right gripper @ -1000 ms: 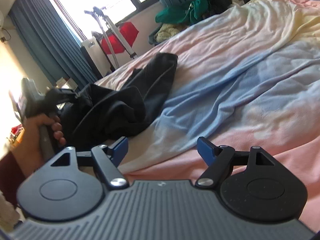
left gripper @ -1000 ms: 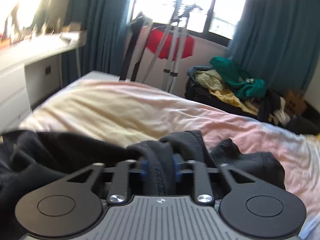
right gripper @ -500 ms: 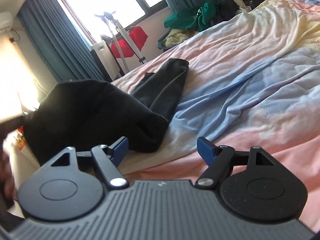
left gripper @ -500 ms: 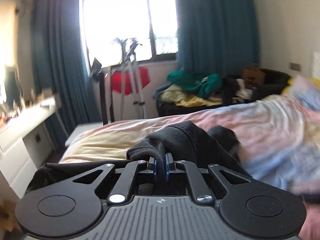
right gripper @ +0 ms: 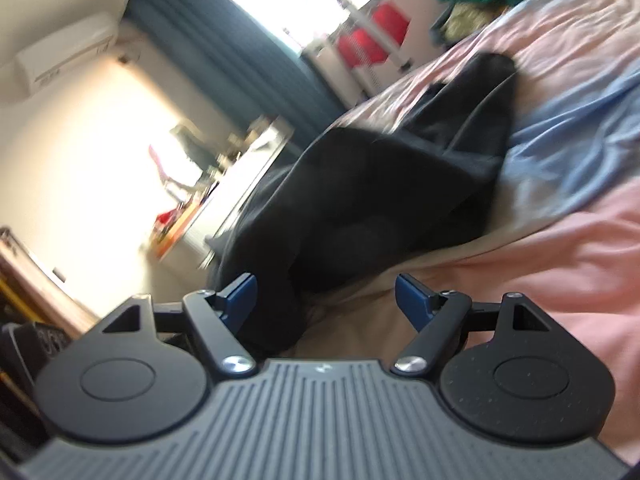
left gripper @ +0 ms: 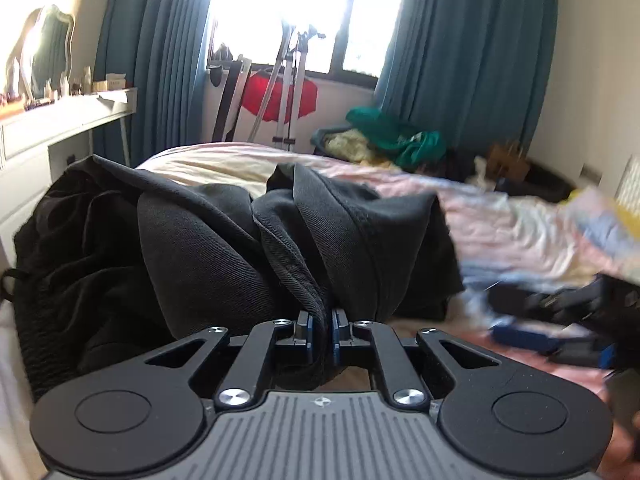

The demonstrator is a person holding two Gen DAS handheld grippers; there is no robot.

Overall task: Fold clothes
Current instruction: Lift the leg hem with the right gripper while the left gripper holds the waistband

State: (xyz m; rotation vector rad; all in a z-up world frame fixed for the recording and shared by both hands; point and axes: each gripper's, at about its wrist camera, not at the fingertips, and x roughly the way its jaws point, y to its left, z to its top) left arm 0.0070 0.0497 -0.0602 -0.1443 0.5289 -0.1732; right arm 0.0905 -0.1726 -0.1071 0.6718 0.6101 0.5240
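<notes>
Dressing surface (left gripper: 60, 120): stood at 9 o'clock of the left wrist view, white, small bottles and a mirror (left gripper: 44, 52) on top.
Black garment (left gripper: 224, 248): lay bunched on the bed (left gripper: 520, 232), filling the middle from 9 to 2 o'clock; a folded hem edge ran down to 6 o'clock into the pads.
Left hand-held gripper (left gripper: 320, 334): clamped together on that hem of the black garment, blue pads nearly meeting with only the cloth between.
Window (left gripper: 304, 12): glared at 12 o'clock between teal curtains (left gripper: 472, 52), a tripod (left gripper: 286, 92) and red cloth beneath.
Clothes pile (left gripper: 384, 140): sat at 1 o'clock beyond the bed, green and yellow.
Right hand-held gripper (right gripper: 325, 300): seen blurred at 4 o'clock of the left view; in its own view stood wide apart, nothing pinched, a dark fold of the garment just inside the left pad, whether touching it too blurred to tell.
Bed sheet: spread pink, cream and pale blue from 1 to 4 o'clock in the right wrist view, the garment reaching up toward 1 o'clock.
</notes>
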